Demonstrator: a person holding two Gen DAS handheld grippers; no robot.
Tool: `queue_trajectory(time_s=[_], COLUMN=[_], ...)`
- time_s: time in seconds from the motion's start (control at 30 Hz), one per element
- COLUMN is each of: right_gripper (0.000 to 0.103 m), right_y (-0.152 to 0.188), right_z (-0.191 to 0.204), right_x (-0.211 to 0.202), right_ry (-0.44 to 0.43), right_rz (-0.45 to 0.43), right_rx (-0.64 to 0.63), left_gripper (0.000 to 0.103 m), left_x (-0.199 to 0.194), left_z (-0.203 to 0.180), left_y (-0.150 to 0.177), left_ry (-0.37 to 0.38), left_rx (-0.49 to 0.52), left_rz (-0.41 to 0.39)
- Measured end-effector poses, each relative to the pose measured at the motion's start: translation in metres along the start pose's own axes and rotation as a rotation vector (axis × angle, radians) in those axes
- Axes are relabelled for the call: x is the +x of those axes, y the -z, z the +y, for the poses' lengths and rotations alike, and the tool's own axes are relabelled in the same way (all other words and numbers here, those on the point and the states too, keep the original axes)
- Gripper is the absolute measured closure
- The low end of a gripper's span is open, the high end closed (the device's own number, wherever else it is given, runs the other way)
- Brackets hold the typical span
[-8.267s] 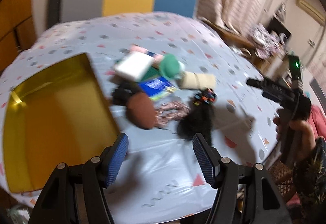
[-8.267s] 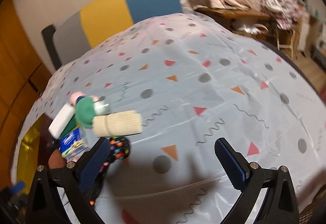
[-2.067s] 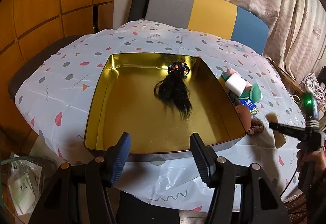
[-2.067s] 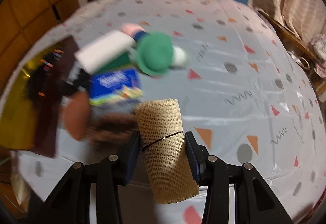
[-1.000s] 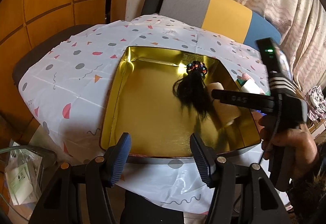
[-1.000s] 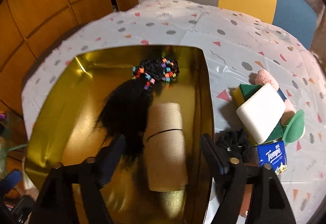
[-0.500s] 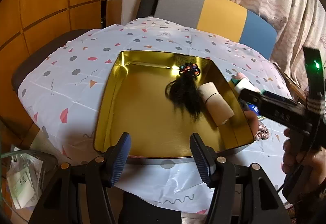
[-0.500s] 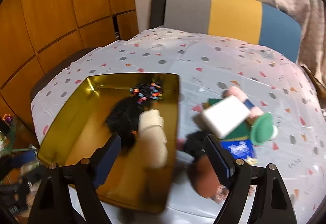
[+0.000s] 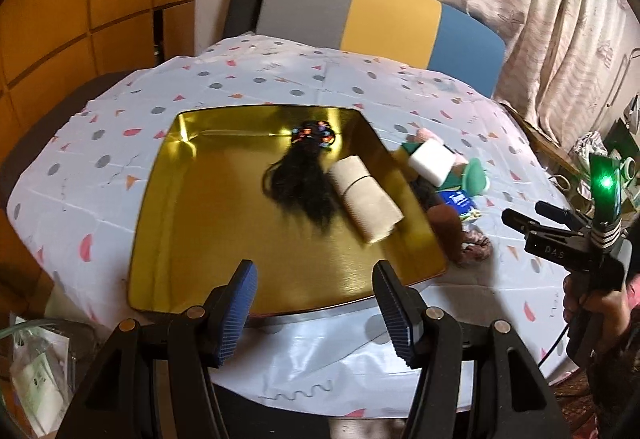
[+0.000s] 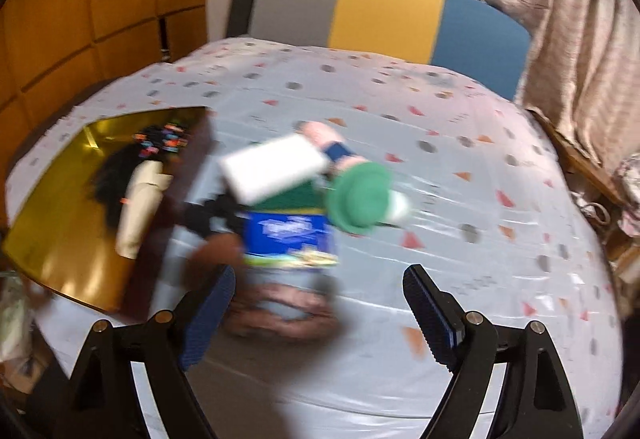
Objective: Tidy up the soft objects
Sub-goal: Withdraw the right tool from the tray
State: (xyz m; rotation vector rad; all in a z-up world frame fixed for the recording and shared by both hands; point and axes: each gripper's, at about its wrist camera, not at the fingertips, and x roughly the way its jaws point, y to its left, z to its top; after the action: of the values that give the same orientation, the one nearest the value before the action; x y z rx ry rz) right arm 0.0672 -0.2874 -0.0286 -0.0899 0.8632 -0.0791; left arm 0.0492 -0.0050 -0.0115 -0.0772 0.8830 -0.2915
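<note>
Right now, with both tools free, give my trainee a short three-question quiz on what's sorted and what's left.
1. True or false: the beige roll lies inside the gold tray.
2. What lies beside the roll in the tray?
   A. black hairpiece
   B. white sponge
   C. tissue pack
3. Fill in: the right tool holds ____.

Key: 1 true; 2 A; 3 nothing.

In the gold tray (image 9: pixel 160 207) we count two things: one black hair piece (image 9: pixel 302 183) and one beige fabric roll (image 9: pixel 366 197). Right of the tray we count one white sponge (image 9: pixel 432 161), one green puff (image 9: pixel 476 177), one blue tissue pack (image 10: pixel 290 235) and one brown pad (image 9: pixel 446 225).
</note>
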Motion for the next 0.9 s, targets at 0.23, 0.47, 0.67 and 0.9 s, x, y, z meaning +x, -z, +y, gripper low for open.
queue_trajectory(time_s=[0.23, 0.47, 0.67, 0.9], right_gripper=[0.016, 0.016, 0.012, 0.012], right_y=[0.018, 0.034, 0.028, 0.024], right_z=[-0.067, -0.097, -0.099, -0.103], right_x=[0.014, 0.028, 0.020, 0.014], right_ry=[0.083, 0.063, 0.024, 0.009], right_rz=[0.023, 0.057, 0.017, -0.007], right_rx=[0.041, 0.146, 0.177, 0.206], left_gripper=[0.046, 0.055, 0.066, 0.070], left_x=[0.004, 0.029, 0.071, 0.118], left_z=[-0.046, -0.116, -0.159, -0.176], left_y=[-0.015, -0.022, -0.025, -0.035], left_ry=[0.068, 0.179, 0.218, 0.192], left_rx=[0.130, 0.322, 0.415, 0.416], left_rz=[0.001, 0.060, 0.149, 0.260])
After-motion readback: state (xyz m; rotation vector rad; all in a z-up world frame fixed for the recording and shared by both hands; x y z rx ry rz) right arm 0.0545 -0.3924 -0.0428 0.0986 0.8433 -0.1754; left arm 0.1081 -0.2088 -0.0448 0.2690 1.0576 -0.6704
